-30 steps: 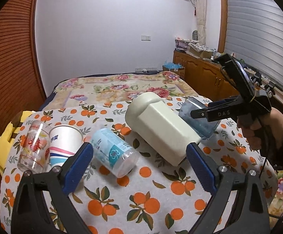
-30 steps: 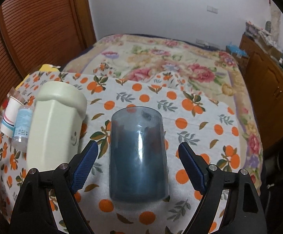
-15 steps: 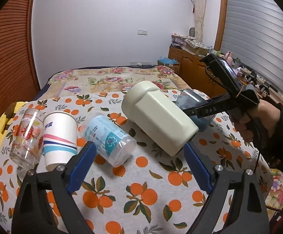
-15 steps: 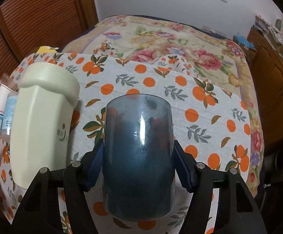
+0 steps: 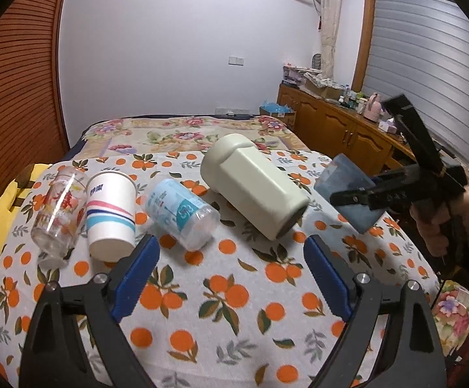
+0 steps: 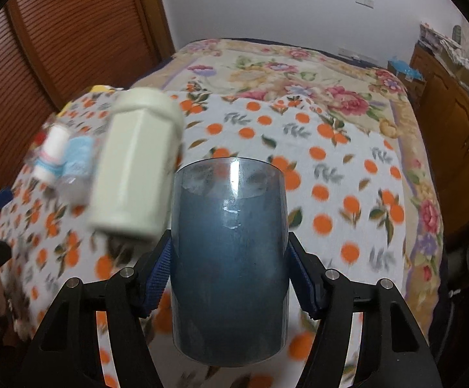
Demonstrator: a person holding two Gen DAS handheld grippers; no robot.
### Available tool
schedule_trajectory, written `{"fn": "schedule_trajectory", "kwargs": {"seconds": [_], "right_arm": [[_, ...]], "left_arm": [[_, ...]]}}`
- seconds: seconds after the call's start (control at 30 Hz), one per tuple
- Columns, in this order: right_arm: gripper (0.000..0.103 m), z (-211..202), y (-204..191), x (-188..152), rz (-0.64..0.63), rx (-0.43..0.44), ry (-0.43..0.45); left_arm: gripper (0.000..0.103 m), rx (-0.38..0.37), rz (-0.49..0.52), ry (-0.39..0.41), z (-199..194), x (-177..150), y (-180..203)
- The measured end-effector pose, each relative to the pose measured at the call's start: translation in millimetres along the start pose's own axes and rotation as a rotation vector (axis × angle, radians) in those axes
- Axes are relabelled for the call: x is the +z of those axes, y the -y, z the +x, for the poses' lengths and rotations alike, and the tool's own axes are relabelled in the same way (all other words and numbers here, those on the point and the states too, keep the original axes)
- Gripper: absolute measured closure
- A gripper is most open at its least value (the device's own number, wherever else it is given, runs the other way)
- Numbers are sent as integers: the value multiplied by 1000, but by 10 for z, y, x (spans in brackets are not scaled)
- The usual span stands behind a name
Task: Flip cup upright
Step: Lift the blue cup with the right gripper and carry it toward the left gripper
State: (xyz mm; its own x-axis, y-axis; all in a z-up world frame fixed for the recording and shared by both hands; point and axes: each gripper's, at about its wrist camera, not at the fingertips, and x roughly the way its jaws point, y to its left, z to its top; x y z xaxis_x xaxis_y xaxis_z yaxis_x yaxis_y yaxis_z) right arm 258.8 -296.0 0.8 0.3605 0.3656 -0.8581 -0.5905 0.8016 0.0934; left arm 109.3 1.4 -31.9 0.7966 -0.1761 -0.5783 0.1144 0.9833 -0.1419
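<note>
While clamped between both blue pads, blue cup (image 6: 229, 258) fills lower centre of the right wrist view; right gripper (image 6: 229, 278) grasps it. Left gripper (image 5: 231, 278) spread wide, holding nothing, over orange-print tablecloth (image 5: 221, 307). Cream container (image 5: 253, 190) lies mid-frame.

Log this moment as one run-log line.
phase: lifting | right gripper: shut on blue cup, tilted off tablecloth | left gripper: open, idle | cream bottle: lying down
</note>
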Motion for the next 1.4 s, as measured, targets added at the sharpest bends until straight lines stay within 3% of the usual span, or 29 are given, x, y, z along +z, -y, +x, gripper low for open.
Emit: {"fn": "schedule_trajectory", "kwargs": {"seconds": [0.17,0.47,0.87,1.3,1.4], "right_arm": [[36,-171,-305,-297,-19,38,17],[36,-128,-802,-623,-27,118,22],[35,111,-1313,-634,-24,160,-6],[35,243,-1389,-584,-39,134,-26],[27,166,-1395,-603,-46,132,-2]], "left_arm": [[12,-7,6,18,-193,-84,46],[12,55,-6,1,-376,-242,-43],[12,99,-50,-32,-379,-342,-313],[12,90,-64,-47,-335,-340,-336],[12,85,-69,-54,-308,-324,-314]]}}
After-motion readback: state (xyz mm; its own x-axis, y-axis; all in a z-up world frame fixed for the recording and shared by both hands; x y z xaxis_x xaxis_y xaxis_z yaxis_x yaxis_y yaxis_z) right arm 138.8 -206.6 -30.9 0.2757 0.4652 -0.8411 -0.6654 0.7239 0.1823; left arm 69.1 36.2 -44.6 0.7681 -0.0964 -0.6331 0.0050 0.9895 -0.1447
